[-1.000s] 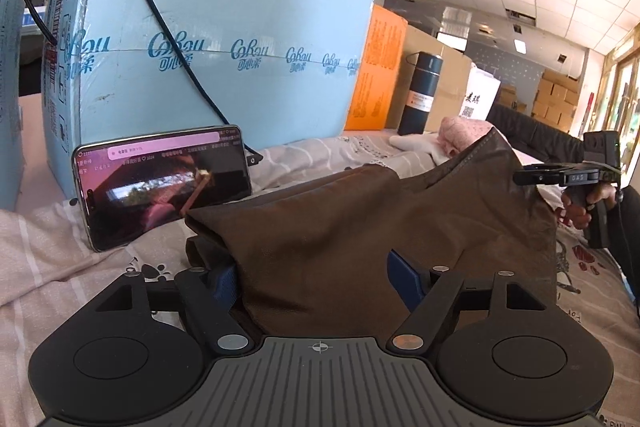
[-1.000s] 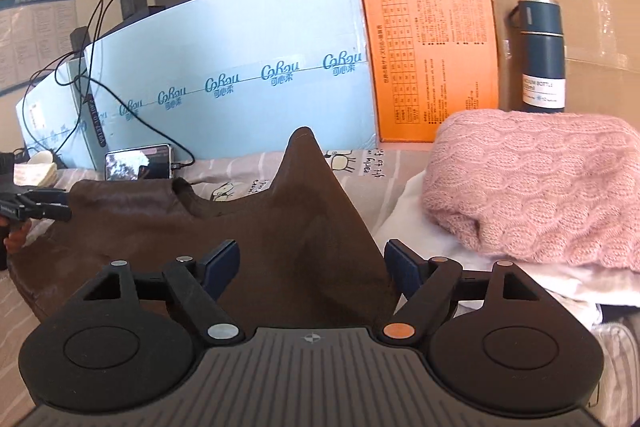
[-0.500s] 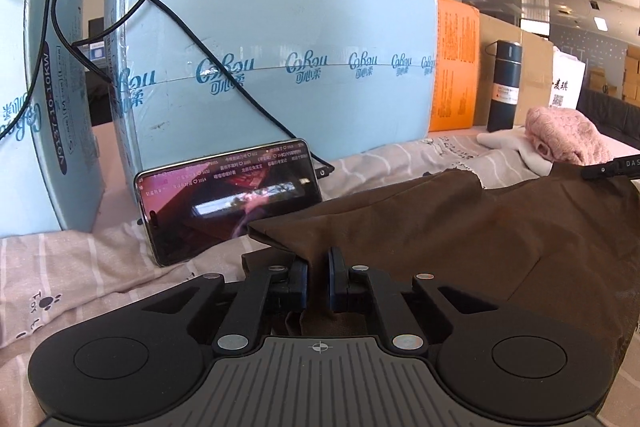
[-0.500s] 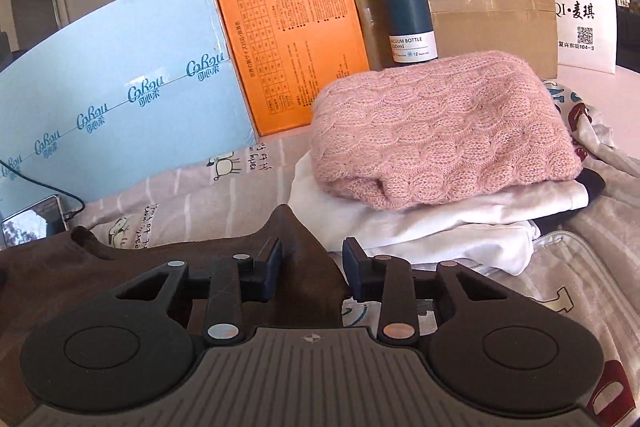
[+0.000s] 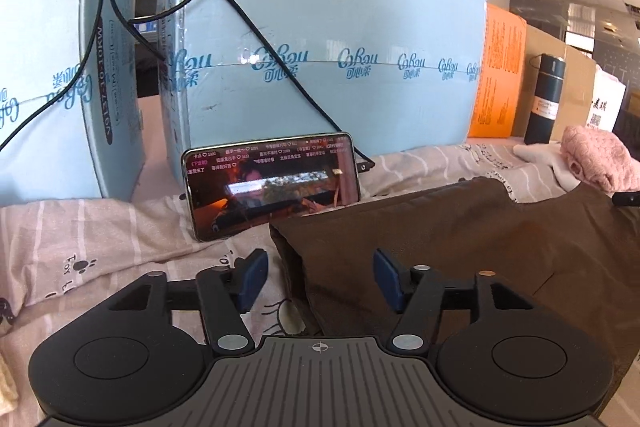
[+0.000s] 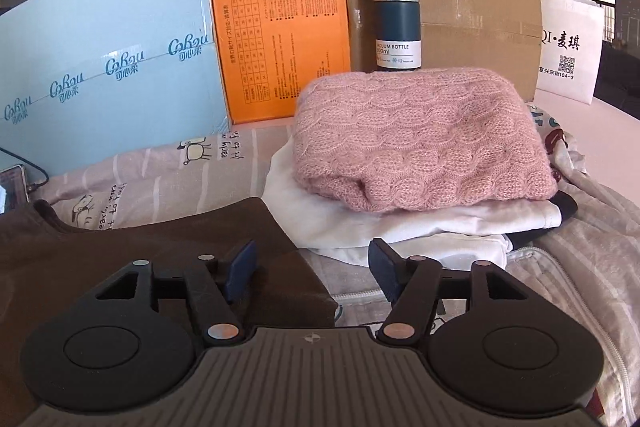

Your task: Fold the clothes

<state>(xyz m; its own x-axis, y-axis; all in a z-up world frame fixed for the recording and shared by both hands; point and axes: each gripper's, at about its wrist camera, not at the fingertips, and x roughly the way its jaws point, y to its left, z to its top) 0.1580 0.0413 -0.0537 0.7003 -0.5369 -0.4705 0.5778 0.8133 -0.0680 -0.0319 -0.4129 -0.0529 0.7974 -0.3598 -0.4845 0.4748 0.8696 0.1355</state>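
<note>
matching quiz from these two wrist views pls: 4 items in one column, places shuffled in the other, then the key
1. phone
2. pink sweater
3. vacuum bottle
4. brown garment

a. on top of the folded white clothes
b. lying on the bed sheet, a folded corner between the left gripper's fingers
c. leaning against the blue box
d. upright before the cardboard box

Pairs: 1-c, 2-a, 3-d, 4-b

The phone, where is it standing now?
In the left wrist view, the phone leans against the blue box, left of centre, just behind the brown garment.
</note>
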